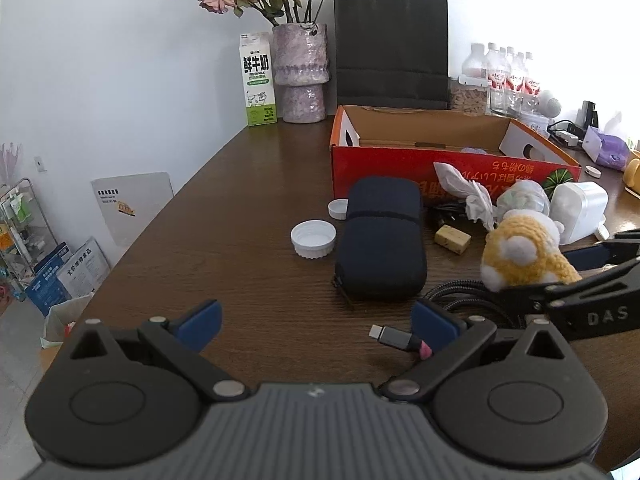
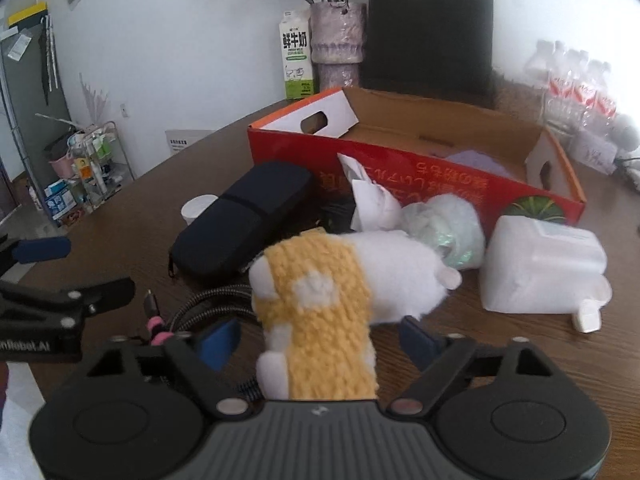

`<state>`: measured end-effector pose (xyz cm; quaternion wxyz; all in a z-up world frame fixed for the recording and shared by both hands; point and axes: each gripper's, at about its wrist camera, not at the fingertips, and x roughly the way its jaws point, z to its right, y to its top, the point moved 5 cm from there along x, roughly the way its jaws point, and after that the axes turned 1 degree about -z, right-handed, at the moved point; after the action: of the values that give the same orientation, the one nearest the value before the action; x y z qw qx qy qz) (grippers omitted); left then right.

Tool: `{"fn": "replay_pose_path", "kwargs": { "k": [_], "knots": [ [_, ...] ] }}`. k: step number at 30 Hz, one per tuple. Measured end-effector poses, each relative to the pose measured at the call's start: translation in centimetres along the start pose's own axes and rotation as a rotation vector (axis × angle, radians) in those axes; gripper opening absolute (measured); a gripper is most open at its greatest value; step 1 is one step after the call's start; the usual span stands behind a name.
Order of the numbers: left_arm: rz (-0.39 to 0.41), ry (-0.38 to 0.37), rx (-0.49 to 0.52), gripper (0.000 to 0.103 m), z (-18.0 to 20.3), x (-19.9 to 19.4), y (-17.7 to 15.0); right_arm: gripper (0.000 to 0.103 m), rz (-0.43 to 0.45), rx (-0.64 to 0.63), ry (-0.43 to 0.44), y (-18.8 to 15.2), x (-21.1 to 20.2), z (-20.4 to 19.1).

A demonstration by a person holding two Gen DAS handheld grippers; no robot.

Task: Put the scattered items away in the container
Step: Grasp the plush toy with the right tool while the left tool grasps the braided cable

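**Plush toy between the right tool's pads, box waiting behind**

From the right wrist view we see what the left cannot: the yellow-and-white plush toy [image 2: 320, 300] lies lengthwise between the right tool [image 2: 320, 342], whose blue pads stand partly open on either side; we cannot tell whether they press it. The left wrist view alone shows the left tool [image 1: 316, 326] spread wide and empty over the table [image 1: 248, 240], a cable plug [image 1: 394, 338] just beside its right pad. Farther in lie a dark zip case [image 1: 382, 240], two white lids [image 1: 313, 238] and a white plastic jug [image 2: 540, 268]. The red cardboard box [image 2: 420, 172] sits beyond, towards the table's far edge.
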<state>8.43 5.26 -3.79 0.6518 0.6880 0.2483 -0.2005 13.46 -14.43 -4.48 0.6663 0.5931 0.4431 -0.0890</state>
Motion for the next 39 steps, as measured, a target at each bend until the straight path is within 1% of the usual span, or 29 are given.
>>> {"fn": "replay_pose_path", "kwargs": {
  "k": [1, 2, 3, 7, 12, 18, 24, 29, 32, 36, 39],
  "knots": [
    [0.0, -0.005, 0.0, 0.103, 0.1, 0.1, 0.1, 0.062, -0.003, -0.001, 0.006, 0.0, 0.1, -0.1],
    [-0.001, -0.01, 0.002, 0.103, 0.2, 0.1, 0.1, 0.05, -0.007, -0.005, 0.01, -0.1, 0.2, -0.2],
    [-0.002, -0.012, 0.003, 0.103, 0.2, 0.2, 0.1, 0.048, -0.011, -0.007, 0.01, -0.2, 0.3, -0.2],
    [-0.009, -0.018, 0.006, 0.103, 0.4, 0.4, 0.1, 0.046, -0.006, -0.007, 0.027, -0.4, 0.3, -0.1],
    [-0.016, -0.016, 0.005, 0.103, 0.5, 0.3, 0.1, 0.044, 0.023, 0.01, 0.031, -0.5, -0.4, 0.2],
    [-0.029, -0.036, 0.024, 0.103, 1.6, 0.3, 0.3, 0.044, 0.082, 0.002, -0.008, -0.9, -2.8, 0.5],
    [-0.041, -0.084, 0.072, 0.103, 4.2, 0.5, 0.7, 0.044, 0.125, 0.0, -0.064, -2.1, -5.6, 1.9],
    [-0.086, -0.117, 0.096, 0.103, 6.6, 1.5, 1.0, 0.044, 0.157, 0.002, -0.124, -2.9, -7.7, 3.7],
    [-0.123, -0.147, 0.095, 0.103, 7.6, 2.3, 1.0, 0.045, 0.159, 0.018, -0.141, -3.4, -8.1, 4.8],
    [-0.149, -0.153, 0.115, 0.103, 8.4, 3.0, 1.2, 0.045, 0.157, 0.04, -0.14, -3.9, -8.1, 5.8],
    [-0.175, -0.15, 0.153, 0.103, 9.1, 3.5, 1.2, 0.045, 0.157, 0.048, -0.136, -4.2, -8.0, 6.2]
  ]
}}
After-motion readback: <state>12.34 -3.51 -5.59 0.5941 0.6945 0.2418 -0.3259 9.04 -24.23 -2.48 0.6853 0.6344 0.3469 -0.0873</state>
